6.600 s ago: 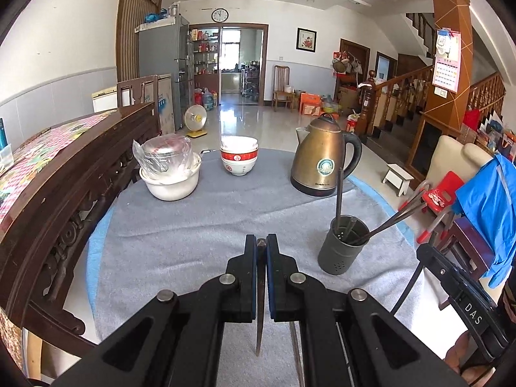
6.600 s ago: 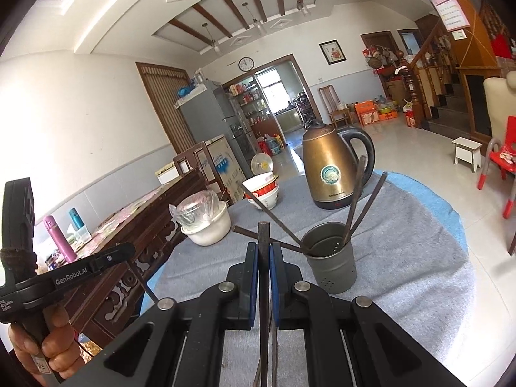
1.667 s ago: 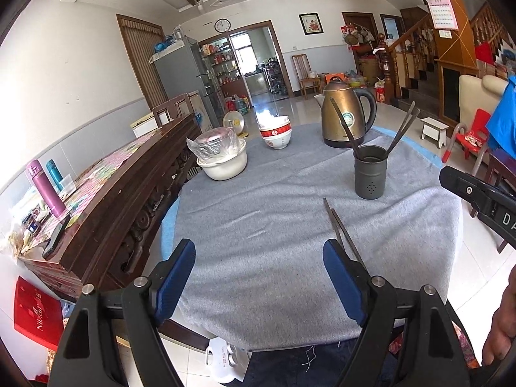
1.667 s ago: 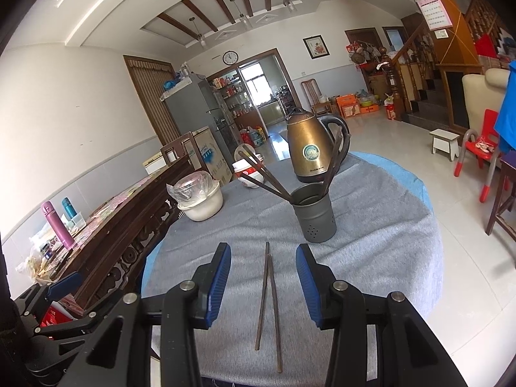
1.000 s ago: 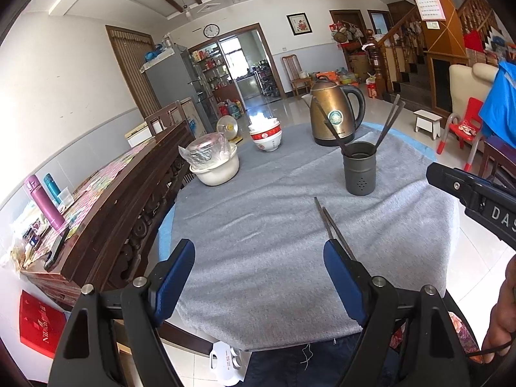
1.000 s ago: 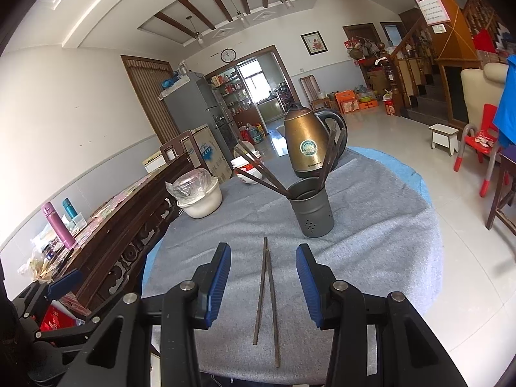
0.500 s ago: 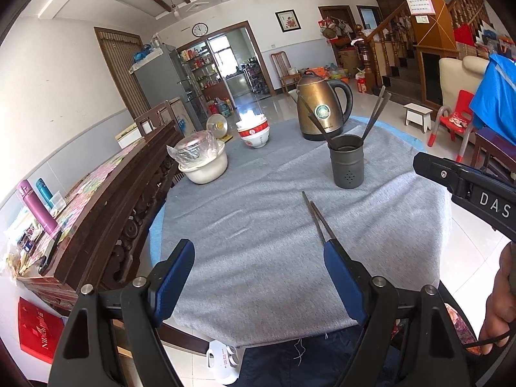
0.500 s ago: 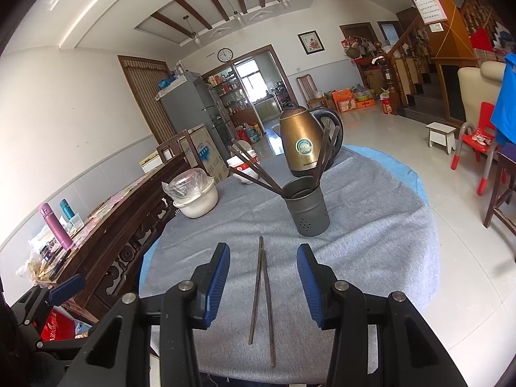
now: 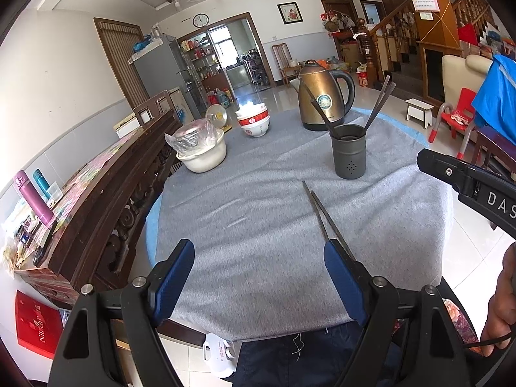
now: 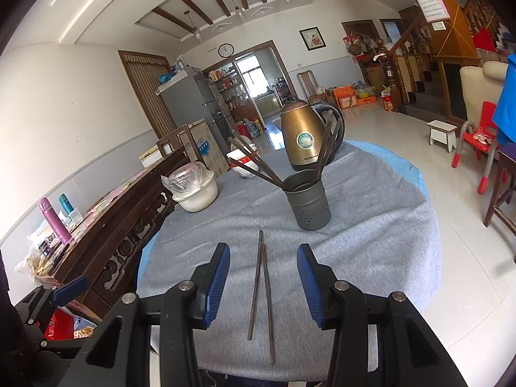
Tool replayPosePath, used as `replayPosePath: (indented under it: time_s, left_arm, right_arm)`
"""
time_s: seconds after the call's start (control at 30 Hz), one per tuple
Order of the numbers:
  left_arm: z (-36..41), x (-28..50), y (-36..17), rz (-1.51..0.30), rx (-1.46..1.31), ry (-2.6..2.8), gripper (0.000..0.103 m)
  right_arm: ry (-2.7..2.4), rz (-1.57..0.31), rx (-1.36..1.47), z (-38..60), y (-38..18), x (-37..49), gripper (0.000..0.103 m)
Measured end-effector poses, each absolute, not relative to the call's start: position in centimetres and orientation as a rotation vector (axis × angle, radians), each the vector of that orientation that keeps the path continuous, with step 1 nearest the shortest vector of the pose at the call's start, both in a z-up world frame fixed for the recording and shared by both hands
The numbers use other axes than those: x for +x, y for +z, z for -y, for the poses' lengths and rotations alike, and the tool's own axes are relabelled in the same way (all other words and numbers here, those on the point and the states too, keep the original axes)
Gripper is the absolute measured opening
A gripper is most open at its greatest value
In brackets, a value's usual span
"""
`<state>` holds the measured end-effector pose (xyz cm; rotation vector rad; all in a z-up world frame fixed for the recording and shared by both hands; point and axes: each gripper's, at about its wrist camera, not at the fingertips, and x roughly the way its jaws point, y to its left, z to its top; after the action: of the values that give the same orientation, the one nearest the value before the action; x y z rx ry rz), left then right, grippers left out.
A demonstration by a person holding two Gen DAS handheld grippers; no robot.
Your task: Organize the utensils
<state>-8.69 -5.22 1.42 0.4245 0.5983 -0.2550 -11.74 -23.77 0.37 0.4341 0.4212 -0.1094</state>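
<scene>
A dark grey utensil cup (image 9: 349,151) (image 10: 308,202) stands on the grey tablecloth (image 9: 258,213) with several dark chopsticks (image 10: 254,163) leaning out of it. Two loose chopsticks (image 10: 262,287) (image 9: 319,209) lie flat on the cloth in front of the cup. My right gripper (image 10: 263,285) hangs open above them, back from the cup, with nothing between its blue pads. My left gripper (image 9: 258,277) stands wide open over the near table edge, and its right finger (image 9: 342,283) hides the near ends of the loose chopsticks.
A bronze kettle (image 9: 322,96) stands behind the cup. Stacked red-and-white bowls (image 9: 253,121) and a white bowl with a plastic-wrapped tin (image 9: 200,148) sit at the far left. A carved dark wooden bench (image 9: 106,187) runs along the table's left side.
Both grippers, shut on chopsticks several seconds ago, now stand open, and two chopsticks lie on the cloth. Over the last second the left view has drifted slightly; the right is still.
</scene>
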Motion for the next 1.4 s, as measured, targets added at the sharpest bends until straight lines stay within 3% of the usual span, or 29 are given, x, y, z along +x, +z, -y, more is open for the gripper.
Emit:
replayPosePath:
  time_s: [1.4]
  left_arm:
    - [3.6, -6.2, -2.0, -0.729, 0.376, -0.251, 0.083]
  right_arm:
    - [-0.085, -0.497, 0.393, 22.1, -2.1, -9.8, 0.047]
